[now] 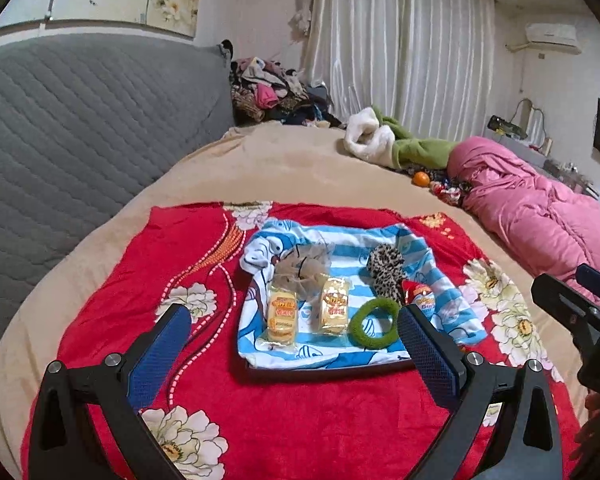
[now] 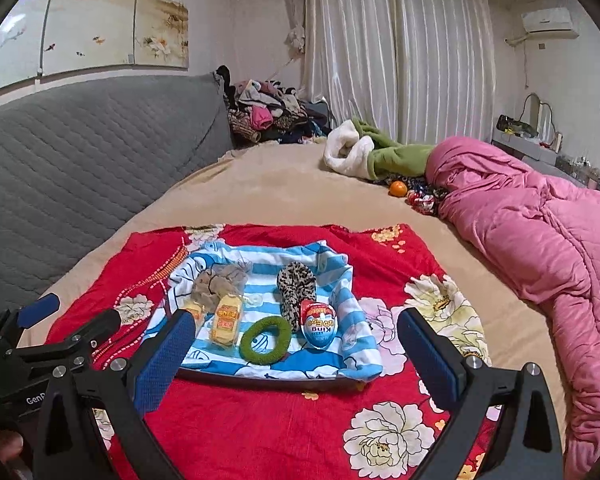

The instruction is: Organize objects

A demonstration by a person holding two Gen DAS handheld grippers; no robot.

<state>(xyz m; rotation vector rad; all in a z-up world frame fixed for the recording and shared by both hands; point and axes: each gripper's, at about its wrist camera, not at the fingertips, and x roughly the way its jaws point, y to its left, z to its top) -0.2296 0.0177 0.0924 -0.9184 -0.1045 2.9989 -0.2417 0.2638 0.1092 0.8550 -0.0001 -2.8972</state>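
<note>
A dark tray (image 1: pixel 328 370) (image 2: pixel 260 381) lined with a blue striped cloth (image 1: pixel 340 248) (image 2: pixel 260 258) lies on a red flowered blanket. On the cloth sit two yellow snack packs (image 1: pixel 283 317) (image 1: pixel 333 307) (image 2: pixel 227 318), a green hair ring (image 1: pixel 370 323) (image 2: pixel 265 339), a leopard scrunchie (image 1: pixel 386 270) (image 2: pixel 295 286), a grey mesh scrunchie (image 1: pixel 304 266) (image 2: pixel 218 280) and a red, white and blue egg (image 1: pixel 420 298) (image 2: pixel 318 322). My left gripper (image 1: pixel 296 340) hangs open in front of the tray, holding nothing. My right gripper (image 2: pixel 296 344) is open too, just before the tray.
The red blanket (image 1: pixel 180 248) (image 2: pixel 260 432) covers a beige bed. A grey quilted headboard (image 1: pixel 80 140) rises on the left. A pink duvet (image 2: pixel 540 248) lies on the right, with an orange (image 2: pixel 398 188) and green and white clothes (image 2: pixel 380 152) behind it.
</note>
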